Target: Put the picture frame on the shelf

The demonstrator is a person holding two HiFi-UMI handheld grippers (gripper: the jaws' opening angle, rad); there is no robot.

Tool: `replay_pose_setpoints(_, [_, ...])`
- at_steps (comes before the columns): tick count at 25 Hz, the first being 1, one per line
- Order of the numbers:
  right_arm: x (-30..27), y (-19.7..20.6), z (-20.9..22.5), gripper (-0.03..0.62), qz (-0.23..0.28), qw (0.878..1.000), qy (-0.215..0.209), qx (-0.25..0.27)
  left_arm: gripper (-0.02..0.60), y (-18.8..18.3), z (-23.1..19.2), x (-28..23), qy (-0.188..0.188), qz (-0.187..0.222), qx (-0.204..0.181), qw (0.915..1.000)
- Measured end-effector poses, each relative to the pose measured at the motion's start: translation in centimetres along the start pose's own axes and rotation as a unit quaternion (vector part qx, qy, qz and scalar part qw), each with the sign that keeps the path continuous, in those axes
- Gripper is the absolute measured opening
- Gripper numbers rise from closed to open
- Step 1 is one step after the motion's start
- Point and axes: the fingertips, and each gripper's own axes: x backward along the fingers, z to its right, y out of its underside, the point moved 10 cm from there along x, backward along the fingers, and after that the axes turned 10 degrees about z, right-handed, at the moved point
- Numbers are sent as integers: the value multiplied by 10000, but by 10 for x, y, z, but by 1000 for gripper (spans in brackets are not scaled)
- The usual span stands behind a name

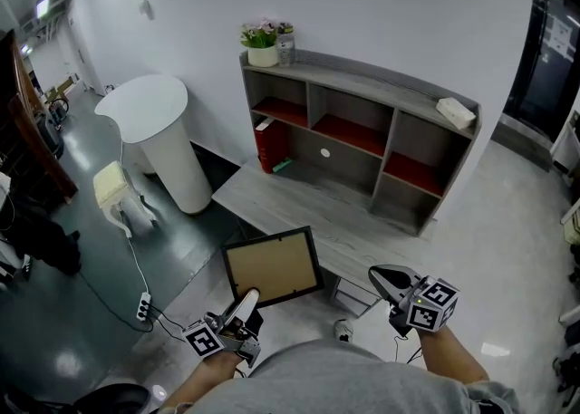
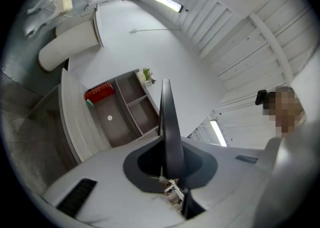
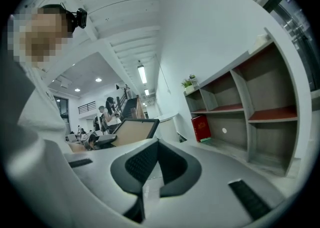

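Left gripper (image 1: 245, 302) clamped on lower edge of picture frame (image 1: 274, 267), jaws nearly together on the thin rim, frame edge-on between them in left gripper view. Frame up in the air, facing up, well short of shelf (image 1: 362, 73). Right gripper (image 1: 391, 282) empty, jaws closed, off to the side.

Step in hand, by judgement: carry to shelf.
- Grip firm; one-edge hold probably prone to pivoting.
- Aim for the bare stretch of top board between plant pot (image 1: 263, 52) and white box (image 1: 456, 111).
- Land bottom edge first, tilt back against wall (image 1: 381, 4).
- Steady with right gripper before letting go.
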Motion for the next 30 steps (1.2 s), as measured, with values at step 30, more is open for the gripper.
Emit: replay_pose_setpoints(30, [-152, -57, 248, 12, -220, 9900, -1380, 197, 40, -65, -130, -269, -712, 931, -843, 9895])
